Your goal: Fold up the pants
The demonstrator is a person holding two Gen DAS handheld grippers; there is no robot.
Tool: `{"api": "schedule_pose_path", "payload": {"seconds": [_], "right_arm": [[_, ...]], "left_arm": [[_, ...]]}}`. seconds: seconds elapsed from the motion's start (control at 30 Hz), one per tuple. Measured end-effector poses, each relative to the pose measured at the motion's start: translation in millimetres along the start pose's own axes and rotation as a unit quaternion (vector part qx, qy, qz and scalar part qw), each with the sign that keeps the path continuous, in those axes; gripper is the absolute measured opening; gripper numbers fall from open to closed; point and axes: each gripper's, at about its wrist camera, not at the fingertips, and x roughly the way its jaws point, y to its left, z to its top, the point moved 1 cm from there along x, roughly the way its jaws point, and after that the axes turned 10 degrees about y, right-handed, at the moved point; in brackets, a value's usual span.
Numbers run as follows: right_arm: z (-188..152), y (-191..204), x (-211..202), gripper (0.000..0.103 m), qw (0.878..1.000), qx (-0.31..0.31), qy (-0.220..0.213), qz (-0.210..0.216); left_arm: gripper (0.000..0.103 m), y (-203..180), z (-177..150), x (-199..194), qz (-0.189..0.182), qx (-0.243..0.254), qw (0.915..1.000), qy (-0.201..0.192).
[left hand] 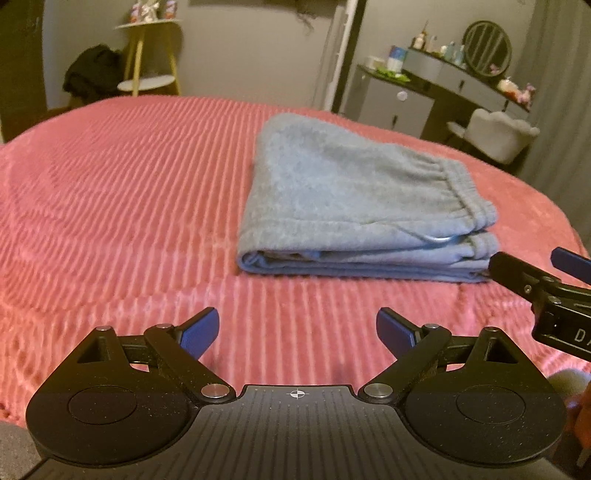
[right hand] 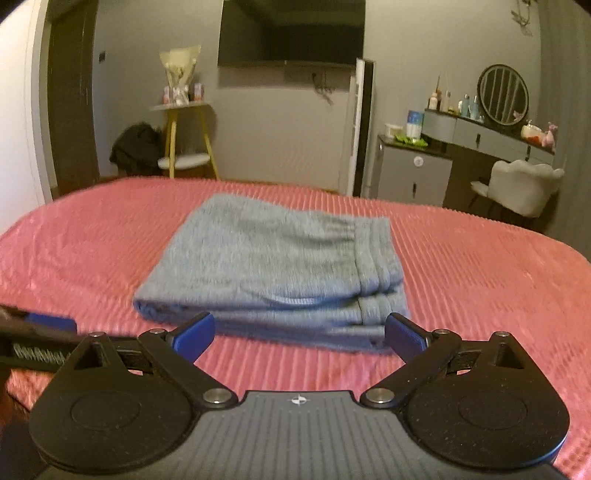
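Grey-blue pants [left hand: 351,199] lie folded in a compact stack on the pink ribbed bedspread [left hand: 129,206], waistband to the right. My left gripper [left hand: 297,328] is open, hovering short of the stack's near edge with nothing between its blue pads. The right gripper's fingers [left hand: 517,273] reach in from the right edge of the left wrist view, close to the stack's near right corner. In the right wrist view the pants [right hand: 273,266] sit just beyond my right gripper [right hand: 299,332], which stands wide open and holds nothing. A tip of the left gripper [right hand: 51,323] shows at the left.
Beyond the bed [right hand: 480,266] are a yellow-legged side table [right hand: 184,140], a dark bag on the floor [right hand: 136,147], a wall-mounted screen [right hand: 291,33], a grey dresser with bottles and a round mirror [right hand: 480,140], and a pale chair [right hand: 524,184].
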Motion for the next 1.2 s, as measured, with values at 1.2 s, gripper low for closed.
{"api": "schedule_pose_path", "payload": {"seconds": [1.2], "right_arm": [[-20, -12, 74, 0.099, 0.992, 0.031, 0.118, 0.023]], "left_arm": [[0.096, 10, 8, 55, -0.001, 0.02, 0.999, 0.039]]}}
